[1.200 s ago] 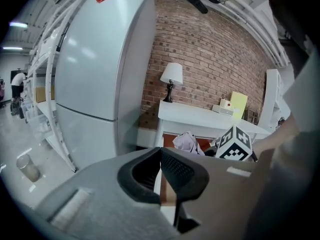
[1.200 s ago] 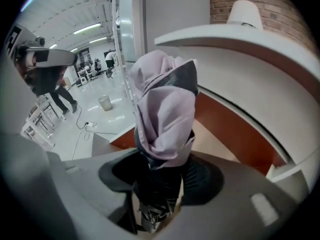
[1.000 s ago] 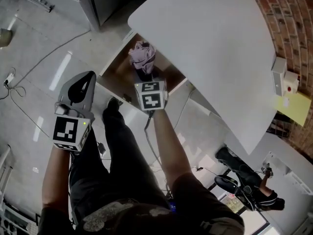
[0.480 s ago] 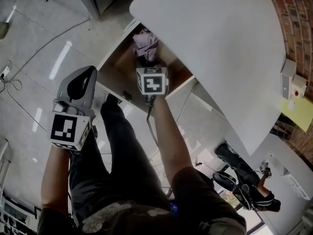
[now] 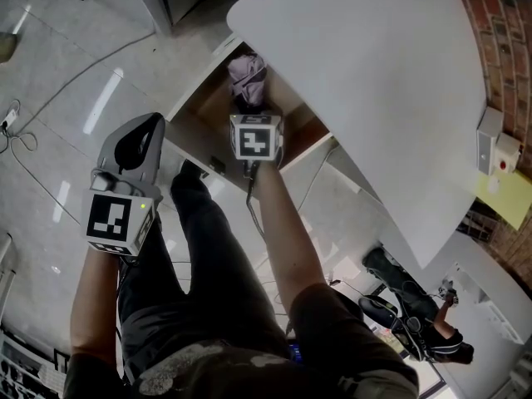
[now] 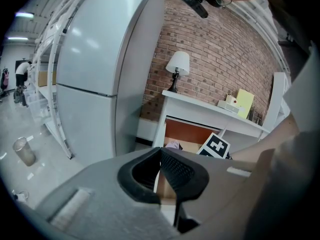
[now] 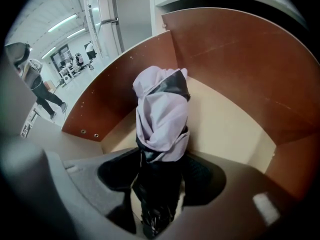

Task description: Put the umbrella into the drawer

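The folded umbrella (image 5: 248, 77), lilac cloth over a black handle end, stands tilted inside the open wooden drawer (image 5: 199, 110) under the white table. In the right gripper view the umbrella (image 7: 162, 114) rests its top against the drawer's back corner (image 7: 235, 119). My right gripper (image 7: 159, 176) reaches down into the drawer with the black end between its pads; the jaws are opening but still touch it. In the head view the right gripper (image 5: 249, 113) is mostly hidden behind its marker cube. My left gripper (image 5: 141, 131) hangs shut and empty left of the drawer, pads (image 6: 172, 166) together.
The white tabletop (image 5: 357, 81) overhangs the drawer's back half. A grey fridge (image 6: 95, 74) stands to the left, and a lamp (image 6: 177, 66) sits on the table by the brick wall. My legs (image 5: 208, 248) stand before the drawer front. Cables (image 5: 17, 140) trail on the floor.
My right gripper has sunk deeper into the drawer with the umbrella. The left gripper has dropped a little and stays shut.
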A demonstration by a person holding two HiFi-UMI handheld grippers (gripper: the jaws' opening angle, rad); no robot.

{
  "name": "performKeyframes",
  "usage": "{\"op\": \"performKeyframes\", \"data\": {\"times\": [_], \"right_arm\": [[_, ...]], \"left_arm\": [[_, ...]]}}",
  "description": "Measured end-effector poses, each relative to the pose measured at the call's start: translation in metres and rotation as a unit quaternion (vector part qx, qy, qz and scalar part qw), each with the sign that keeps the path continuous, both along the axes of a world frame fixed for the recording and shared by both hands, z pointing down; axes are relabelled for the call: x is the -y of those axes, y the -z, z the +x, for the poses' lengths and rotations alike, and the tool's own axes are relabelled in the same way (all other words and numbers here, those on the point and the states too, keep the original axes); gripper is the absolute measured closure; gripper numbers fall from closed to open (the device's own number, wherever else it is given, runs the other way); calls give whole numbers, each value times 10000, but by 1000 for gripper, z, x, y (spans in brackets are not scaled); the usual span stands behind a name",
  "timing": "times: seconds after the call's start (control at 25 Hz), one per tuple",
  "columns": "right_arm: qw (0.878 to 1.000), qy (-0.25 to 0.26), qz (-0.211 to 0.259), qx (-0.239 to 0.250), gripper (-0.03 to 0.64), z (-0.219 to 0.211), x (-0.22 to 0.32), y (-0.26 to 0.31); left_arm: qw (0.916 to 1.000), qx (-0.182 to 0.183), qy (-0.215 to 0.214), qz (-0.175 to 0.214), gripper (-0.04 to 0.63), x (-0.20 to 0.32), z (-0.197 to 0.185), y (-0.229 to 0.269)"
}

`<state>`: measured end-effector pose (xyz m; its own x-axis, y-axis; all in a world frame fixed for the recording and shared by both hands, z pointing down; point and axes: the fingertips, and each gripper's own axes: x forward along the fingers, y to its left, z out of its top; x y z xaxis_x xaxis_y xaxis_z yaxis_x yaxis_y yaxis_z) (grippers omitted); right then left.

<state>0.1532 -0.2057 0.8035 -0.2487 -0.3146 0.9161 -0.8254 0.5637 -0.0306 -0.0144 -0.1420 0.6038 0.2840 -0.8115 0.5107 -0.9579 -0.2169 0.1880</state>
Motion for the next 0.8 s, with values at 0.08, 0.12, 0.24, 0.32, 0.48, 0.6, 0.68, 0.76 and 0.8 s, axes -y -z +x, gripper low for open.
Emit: {"op": "performKeyframes", "data": {"times": [0.08,0.12,0.24,0.32,0.48,0.6,0.68,0.76,0.8], "right_arm": [[9999,-41,-84,60,345,-2,-3,0],[9999,-51,-118,76,336,-2,-4,0],[9998,-118,-112,117,290,-1,-4,5],[9995,-253,-86,153,290,3,-5,14],[9983,-498,-51,293,290,10,-8,39],[9976,-519,-22,462,290,3,-18,59],[9965,-649,43,524,290,2,-25,74],[9944,-869,75,595,290,2,-32,90],[9932,-973,88,635,290,2,-34,100]], "left_arm": [[10000,4,10,1,584,-1,-1,1],[10000,9,9,0,584,-1,-2,2],[10000,37,-14,-7,584,-1,-4,8],[10000,46,-42,-25,584,-2,-4,14],[10000,2,-83,-49,584,0,-6,27],[9999,-110,-59,-6,584,2,-13,39],[9998,-98,-131,95,584,4,-17,49],[9994,-50,-283,173,584,6,-21,60],[9992,-45,-364,184,584,7,-22,65]]}}
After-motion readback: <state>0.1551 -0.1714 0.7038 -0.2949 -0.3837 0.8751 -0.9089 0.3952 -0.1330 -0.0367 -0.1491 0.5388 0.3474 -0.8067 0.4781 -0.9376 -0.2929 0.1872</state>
